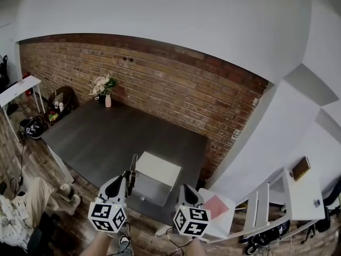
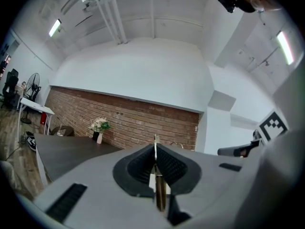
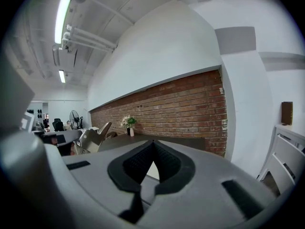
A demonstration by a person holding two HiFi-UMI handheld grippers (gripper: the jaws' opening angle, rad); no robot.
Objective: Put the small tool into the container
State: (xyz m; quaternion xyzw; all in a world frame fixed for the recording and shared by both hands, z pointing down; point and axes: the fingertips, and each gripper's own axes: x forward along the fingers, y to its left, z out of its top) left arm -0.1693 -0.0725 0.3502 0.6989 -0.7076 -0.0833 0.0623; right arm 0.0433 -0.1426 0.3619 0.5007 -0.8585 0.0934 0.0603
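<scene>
Landmark: white-and-grey square container [image 1: 158,169], sitting at the near edge of the dark grey tabletop [image 1: 101,137].
Left claw [image 1: 128,178]: just left of the container, jaws pressed together [image 2: 155,149] on the thin, flat, brass-coloured small tool [image 2: 160,191].
Small tool: upright in that grip and seen edge-on. In the head view its tip [image 1: 133,166] rises beside the container's left edge, and it is not inside.
Right claw [image 1: 184,189]: just right of the container's near corner, jaw tips meeting [image 3: 152,144] with nothing between them.
Far from the container: a small vase of flowers [image 1: 105,88] at the tabletop's back corner, against the red brick wall [image 1: 176,84].
</scene>
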